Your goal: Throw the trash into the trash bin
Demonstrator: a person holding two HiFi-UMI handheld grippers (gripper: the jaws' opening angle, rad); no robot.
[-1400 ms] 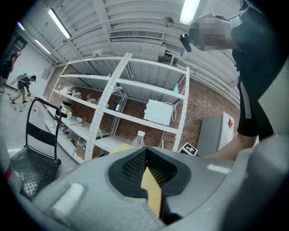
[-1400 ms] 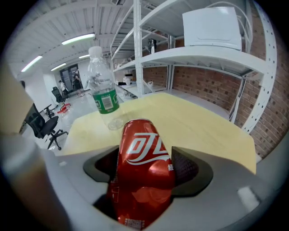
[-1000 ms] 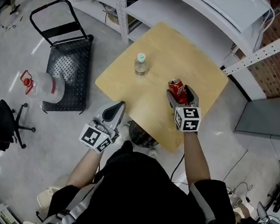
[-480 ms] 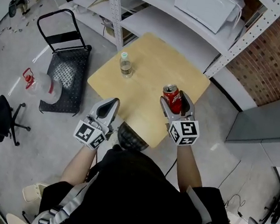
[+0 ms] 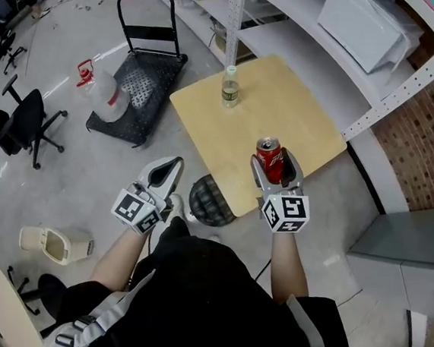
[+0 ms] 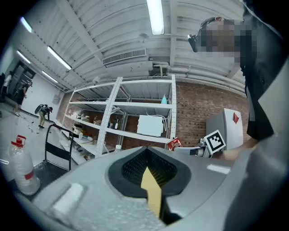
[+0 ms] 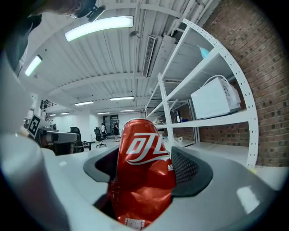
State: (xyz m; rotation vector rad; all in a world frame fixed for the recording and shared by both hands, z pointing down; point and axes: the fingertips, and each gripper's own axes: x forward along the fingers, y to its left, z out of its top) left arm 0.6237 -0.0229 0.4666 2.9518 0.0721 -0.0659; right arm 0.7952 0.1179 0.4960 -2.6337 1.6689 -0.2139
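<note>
A dented red can (image 5: pixel 268 152) with white lettering (image 7: pixel 143 171) stands upright between the jaws of my right gripper (image 5: pixel 274 161), which is shut on it above the near edge of the yellow table (image 5: pixel 299 116). The dark mesh trash bin (image 5: pixel 209 201) sits on the floor, half under that table edge, below and left of the can. My left gripper (image 5: pixel 165 173) hovers over the floor left of the bin, its jaws shut (image 6: pixel 145 155) on nothing. A clear plastic bottle (image 5: pixel 230 88) stands at the table's far corner.
A black platform cart (image 5: pixel 137 92) and a big water jug (image 5: pixel 101 93) stand on the floor to the left. An office chair (image 5: pixel 23 124) is further left, a white dustpan (image 5: pixel 56 245) lies near my feet. Metal shelving (image 5: pixel 314 33) and a brick wall (image 5: pixel 426 143) back the table.
Both grippers have risen and drawn back toward the table's near edge, the right one keeping the can. The bin now shows more fully between them.
</note>
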